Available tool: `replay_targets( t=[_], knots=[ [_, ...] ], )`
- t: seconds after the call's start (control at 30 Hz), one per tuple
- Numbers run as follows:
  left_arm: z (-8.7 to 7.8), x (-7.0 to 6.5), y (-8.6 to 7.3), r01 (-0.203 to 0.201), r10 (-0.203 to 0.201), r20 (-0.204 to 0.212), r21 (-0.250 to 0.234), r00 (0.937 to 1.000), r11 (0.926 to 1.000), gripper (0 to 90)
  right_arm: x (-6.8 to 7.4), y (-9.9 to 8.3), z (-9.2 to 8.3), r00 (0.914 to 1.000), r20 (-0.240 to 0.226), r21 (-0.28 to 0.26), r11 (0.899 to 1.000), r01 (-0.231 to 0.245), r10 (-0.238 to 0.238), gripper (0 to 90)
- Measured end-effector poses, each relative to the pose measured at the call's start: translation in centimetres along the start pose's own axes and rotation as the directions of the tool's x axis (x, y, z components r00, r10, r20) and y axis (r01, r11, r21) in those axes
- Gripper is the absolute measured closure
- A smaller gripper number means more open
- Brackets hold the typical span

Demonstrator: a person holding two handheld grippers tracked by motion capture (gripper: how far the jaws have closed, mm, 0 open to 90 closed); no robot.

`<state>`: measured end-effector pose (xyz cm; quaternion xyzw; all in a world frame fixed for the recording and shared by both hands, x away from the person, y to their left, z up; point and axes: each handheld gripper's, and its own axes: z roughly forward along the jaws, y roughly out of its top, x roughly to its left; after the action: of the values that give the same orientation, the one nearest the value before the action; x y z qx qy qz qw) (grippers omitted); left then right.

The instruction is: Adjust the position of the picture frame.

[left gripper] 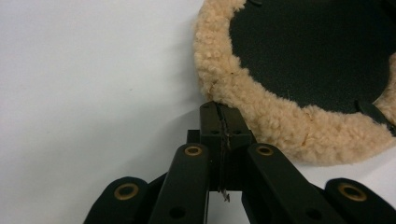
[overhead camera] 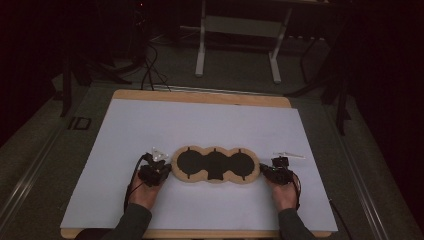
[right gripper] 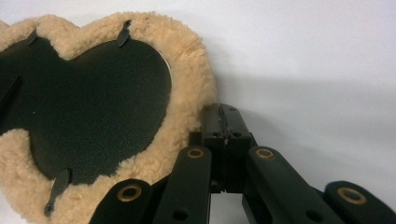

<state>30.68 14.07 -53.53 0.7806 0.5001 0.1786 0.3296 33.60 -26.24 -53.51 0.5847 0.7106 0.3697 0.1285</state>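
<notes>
Lying crosswise on the bench (overhead camera: 125,130), the three-lobed fleece pad (overhead camera: 215,165) spans between left tool (overhead camera: 161,170) and right tool (overhead camera: 270,170), both pressed together at its ends.

Pad (overhead camera: 215,165): flat, three-lobed, like three joined discs in a row. Black centre panels, tan fleece border all round; small black tabs cross the border at intervals. Lies flat on the white sheet (overhead camera: 200,125), long axis crosswise, in the sheet's near half, about mid-width. Fleece edge (left gripper: 261,107) looks thick and curly close up; black face (right gripper: 93,102) smooth.
</notes>
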Motion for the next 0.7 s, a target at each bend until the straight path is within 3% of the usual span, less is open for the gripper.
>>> replay_targets(
  t=[0.37,0.7],
  knots=[
    [-0.1,1.4,0.2,0.037,-0.037,-0.022,0.005,0.9991,0.9993,90.0,1.0,0.5,0.8,0.9996,-0.027,0.012,1.0,0.01,-0.01,90.0],
    [-0.4,1.4,-0.1,0.046,-0.046,-0.024,0.012,0.9986,0.9989,90.0,1.2,1.0,1.4,0.9994,-0.029,0.005,1.0,0.021,-0.02,90.0]
  ],
)
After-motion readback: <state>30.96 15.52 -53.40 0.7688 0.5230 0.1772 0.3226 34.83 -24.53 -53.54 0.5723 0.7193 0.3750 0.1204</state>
